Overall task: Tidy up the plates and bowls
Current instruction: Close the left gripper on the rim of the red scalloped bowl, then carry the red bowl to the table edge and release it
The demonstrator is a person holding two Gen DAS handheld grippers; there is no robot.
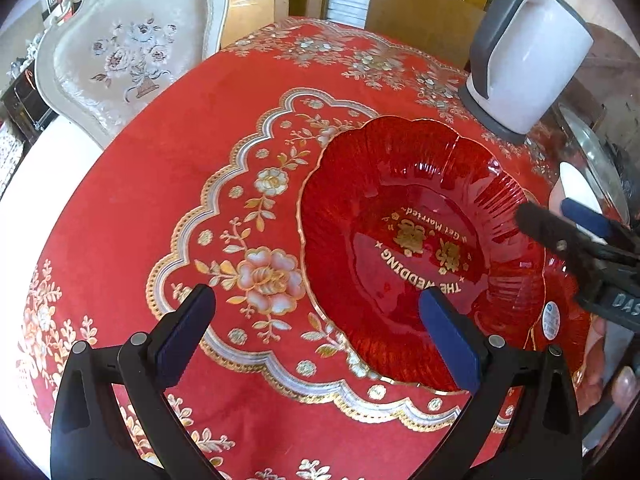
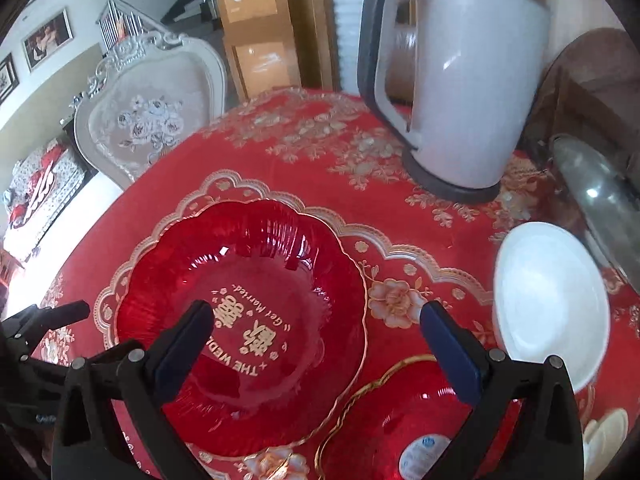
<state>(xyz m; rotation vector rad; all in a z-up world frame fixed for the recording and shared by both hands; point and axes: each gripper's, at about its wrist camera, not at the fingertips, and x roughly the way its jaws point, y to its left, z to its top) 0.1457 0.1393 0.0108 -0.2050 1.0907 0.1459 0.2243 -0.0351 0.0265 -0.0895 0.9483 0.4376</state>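
A red glass scalloped bowl point(image 1: 404, 216) with gold lettering sits on the red tablecloth; it also shows in the right wrist view point(image 2: 248, 264). A second red glass dish with a sticker point(image 2: 404, 428) lies beside it, at the right in the left wrist view point(image 1: 560, 316). A white plate point(image 2: 552, 304) lies to the right. My left gripper point(image 1: 316, 332) is open and empty, its right finger over the bowl's near rim. My right gripper point(image 2: 316, 340) is open and empty above both red dishes; it shows in the left wrist view point(image 1: 560, 220) over the bowl's right rim.
A white and grey electric kettle point(image 2: 456, 80) stands at the back right of the table point(image 1: 160, 160). A metal lid or pan point(image 2: 600, 192) lies at the far right. A cream upholstered chair point(image 1: 128, 48) stands behind the table on the left.
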